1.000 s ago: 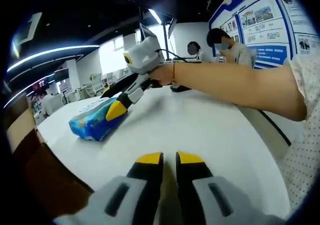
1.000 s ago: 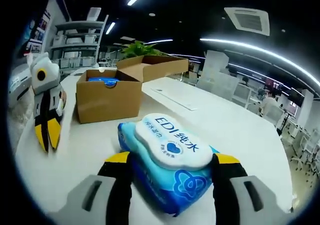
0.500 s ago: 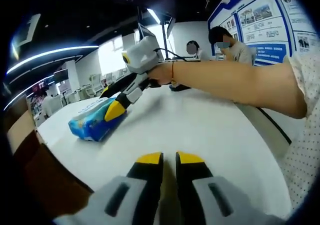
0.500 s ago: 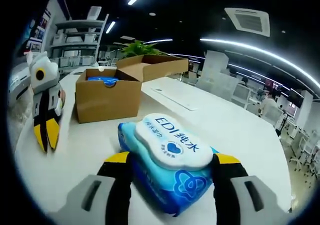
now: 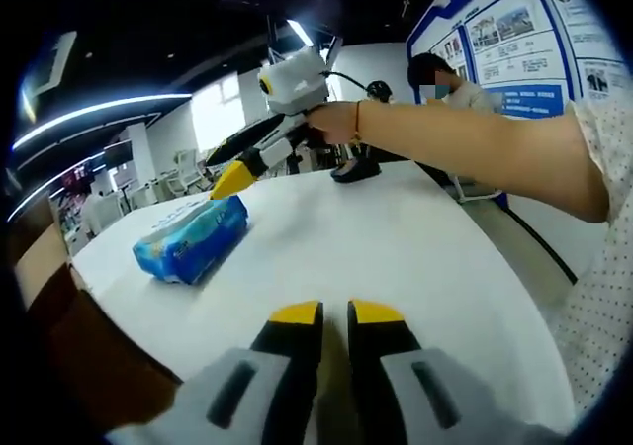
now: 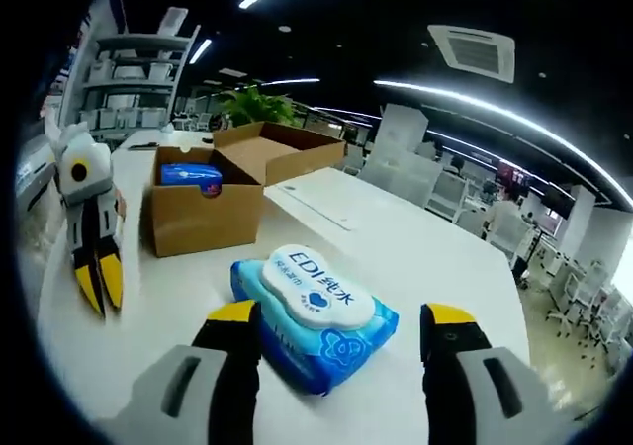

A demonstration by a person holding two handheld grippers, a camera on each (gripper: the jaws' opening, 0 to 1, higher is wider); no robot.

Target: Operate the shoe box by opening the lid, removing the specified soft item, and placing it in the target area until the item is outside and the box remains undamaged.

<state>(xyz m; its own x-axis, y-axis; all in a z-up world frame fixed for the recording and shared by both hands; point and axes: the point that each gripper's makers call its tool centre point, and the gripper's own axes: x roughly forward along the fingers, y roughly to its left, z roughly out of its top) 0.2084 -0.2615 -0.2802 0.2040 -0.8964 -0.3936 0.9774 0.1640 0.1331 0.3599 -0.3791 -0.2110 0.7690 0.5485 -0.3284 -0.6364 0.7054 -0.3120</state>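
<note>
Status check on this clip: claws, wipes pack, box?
Right claw open, above the wipes pack on the table. Left claw shut. Shoe box open, intact.

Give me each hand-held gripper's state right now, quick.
Left hand-held gripper: shut, holding nothing.
Right hand-held gripper: open, lifted clear of the blue plastic wet-wipes pack lying on the white table.

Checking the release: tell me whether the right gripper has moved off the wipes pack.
Yes. The right gripper has lifted up and away from the wipes pack, which lies on the table.
</note>
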